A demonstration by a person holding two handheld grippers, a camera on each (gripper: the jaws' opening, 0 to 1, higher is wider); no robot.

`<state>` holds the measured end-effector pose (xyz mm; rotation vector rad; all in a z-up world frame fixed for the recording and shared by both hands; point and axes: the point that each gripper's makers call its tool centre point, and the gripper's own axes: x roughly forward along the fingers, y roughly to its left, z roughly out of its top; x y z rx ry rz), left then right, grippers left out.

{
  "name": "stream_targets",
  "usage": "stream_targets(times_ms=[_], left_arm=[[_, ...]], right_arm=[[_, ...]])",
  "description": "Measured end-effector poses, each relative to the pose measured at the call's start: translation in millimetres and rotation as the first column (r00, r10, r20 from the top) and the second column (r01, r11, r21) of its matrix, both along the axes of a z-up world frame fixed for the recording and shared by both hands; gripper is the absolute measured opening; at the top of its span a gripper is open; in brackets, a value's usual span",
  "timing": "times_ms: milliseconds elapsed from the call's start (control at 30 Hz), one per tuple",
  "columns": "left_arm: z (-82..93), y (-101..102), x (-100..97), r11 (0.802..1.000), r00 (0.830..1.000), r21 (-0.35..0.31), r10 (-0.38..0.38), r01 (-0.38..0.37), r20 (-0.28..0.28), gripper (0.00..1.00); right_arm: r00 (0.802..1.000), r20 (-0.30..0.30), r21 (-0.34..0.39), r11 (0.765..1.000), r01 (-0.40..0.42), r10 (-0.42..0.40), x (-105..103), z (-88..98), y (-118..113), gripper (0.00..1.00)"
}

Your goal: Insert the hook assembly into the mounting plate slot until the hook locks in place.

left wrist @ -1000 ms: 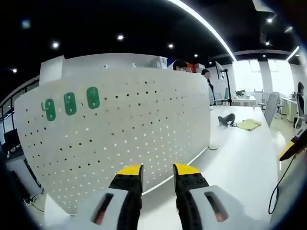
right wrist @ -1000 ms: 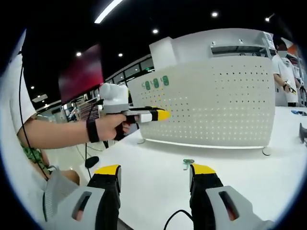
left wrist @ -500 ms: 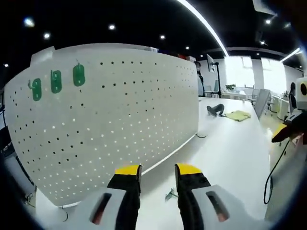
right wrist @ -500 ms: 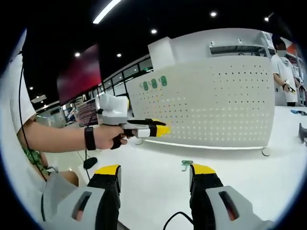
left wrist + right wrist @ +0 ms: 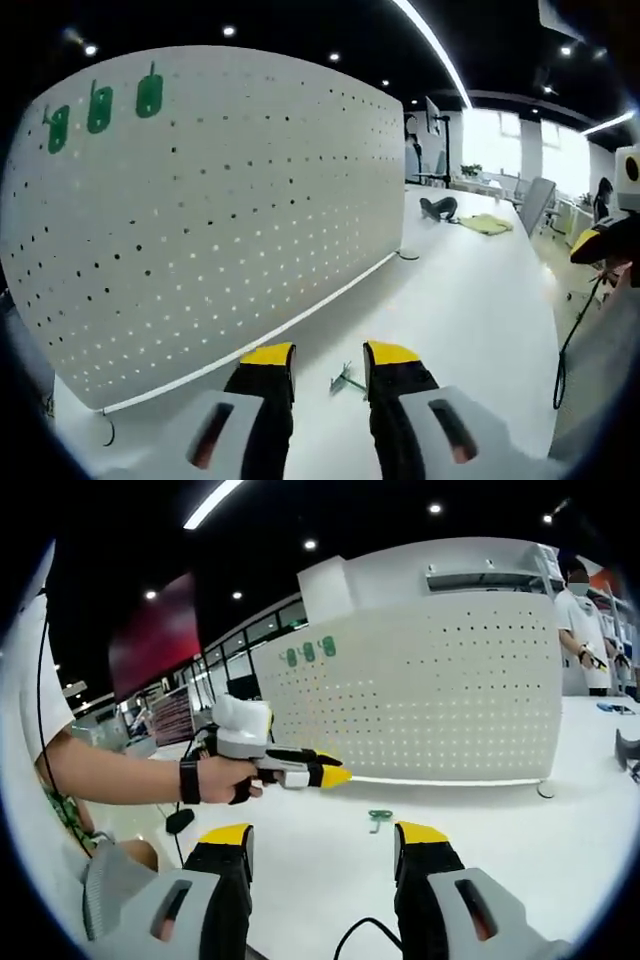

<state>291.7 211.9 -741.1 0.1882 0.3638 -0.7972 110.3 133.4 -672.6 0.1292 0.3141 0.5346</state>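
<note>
White tabletop [image 5: 470,300] under a dark ceiling with strip lights; we note an open office behind.

Left gripper [image 5: 330,357]: in its own view the yellow-tipped fingers [image 5: 268,356] stand narrowly apart, holding nothing. The green hook [image 5: 346,380] lies flat on the table, in the gap between the fingertips and just beyond them, nearer the right-hand finger. We cannot tell whether anything touches it. In the right gripper view the same gripper [image 5: 330,776] is held out in the person's hand [image 5: 232,778], its tip low over the table and pointing toward the hook [image 5: 379,818], short of it.

Right gripper [image 5: 325,838]: fingers [image 5: 424,835] wide apart, empty. The hook lies on the table ahead of them, between the two tips as seen from the camera but well forward.

Beyond the hook stands the white pegboard [image 5: 210,200], upright on the table, its lower edge near the hook. Three green hooks [image 5: 98,108] hang in a row near its upper corner; in the right gripper view they [image 5: 308,651] sit at the board's top left.

Further off on the table: a dark object [image 5: 436,208] and a yellow cloth [image 5: 486,224]. A person [image 5: 582,630] stands past the board's far end.
</note>
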Motion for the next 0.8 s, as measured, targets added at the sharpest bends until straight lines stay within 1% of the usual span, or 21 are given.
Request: stream_targets(times_ms=[67, 200, 300, 367, 433, 467, 567, 667, 800], left_arm=[[-7.2, -2, 0.4, 1.000, 1.000, -0.003, -0.010, 0.009, -0.028, 0.29], [-18.7, -5, 0.7, 1.000, 0.998, 0.007, -0.027, 0.028, -0.061, 0.29], [-24.3, -6, 0.8, 0.999, 0.997, 0.019, -0.042, 0.043, -0.067, 0.27], [-27.5, -6, 3.2, 0.999, 0.997, 0.025, -0.046, 0.047, -0.061, 0.26], [-32.9, -7, 2.8, 0.998, 0.995, 0.024, -0.057, 0.059, -0.083, 0.26], [-34.1, -7, 4.1, 0.998, 0.995, 0.028, -0.057, 0.059, -0.079, 0.25], [-40.8, -6, 5.9, 0.997, 0.993, 0.031, -0.062, 0.065, -0.101, 0.23], [-47.0, -6, 6.3, 0.996, 0.992, 0.050, -0.072, 0.077, -0.107, 0.23], [-57.0, -5, 9.2, 0.995, 0.989, 0.060, -0.075, 0.083, -0.127, 0.23]], right_arm=[[1.000, -0.005, -0.001, 1.000, 0.009, -0.009, 1, -1.2, -2, 0.58], [1.000, -0.013, -0.005, 1.000, 0.016, -0.016, 2, -4.0, -3, 0.58], [0.999, -0.023, -0.007, 1.000, 0.022, -0.022, 2, -7.9, -4, 0.58], [0.999, -0.032, -0.012, 1.000, 0.023, -0.024, 2, -10.1, -4, 0.58], [0.999, -0.032, -0.009, 1.000, 0.023, -0.023, 2, -9.8, -4, 0.58], [0.999, -0.038, -0.013, 1.000, 0.022, -0.023, 2, -10.8, -4, 0.58], [0.999, -0.044, -0.018, 1.000, 0.023, -0.024, 3, -13.0, -6, 0.57], [0.999, -0.044, -0.003, 1.000, 0.029, -0.030, 5, -11.6, -7, 0.57], [0.998, -0.051, -0.009, 1.000, 0.026, -0.026, 8, -13.8, -6, 0.57]])
